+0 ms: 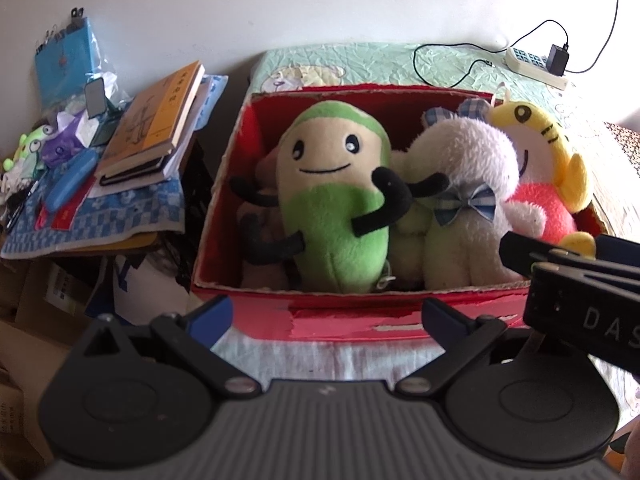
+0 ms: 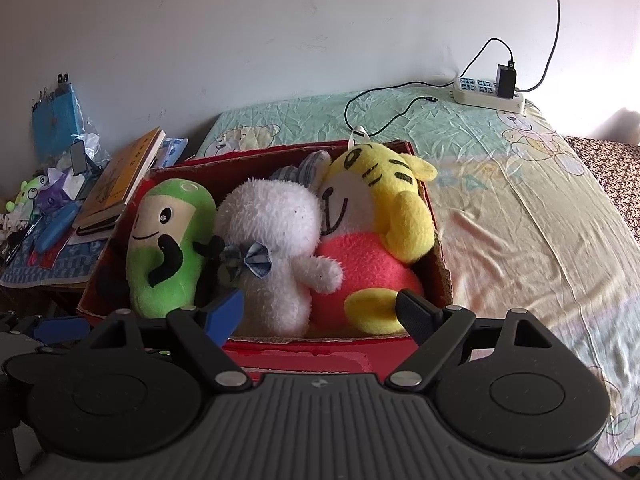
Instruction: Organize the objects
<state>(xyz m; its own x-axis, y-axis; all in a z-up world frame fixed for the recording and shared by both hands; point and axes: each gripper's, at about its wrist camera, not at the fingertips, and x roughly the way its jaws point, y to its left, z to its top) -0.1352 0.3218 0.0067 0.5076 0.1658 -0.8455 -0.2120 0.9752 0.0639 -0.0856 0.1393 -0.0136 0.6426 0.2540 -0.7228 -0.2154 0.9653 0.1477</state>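
Inside red box [image 2: 400,350]: 3 plush toys | both hand-held grippers spread, holding nothing

Three plush toys [image 2: 272,248] are sitting side by side in the box [image 2: 320,354], which is resting on the bed [image 2: 520,208]; books [image 2: 120,184] are lying left.

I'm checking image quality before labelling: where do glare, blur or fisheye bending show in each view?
Left wrist view: sunlight washes out the tiger toy and the bed's right edge; the right gripper at the frame edge looks soft. Right wrist view: glare bleaches the bedsheet far right; the red box rim bows and corners vignette.
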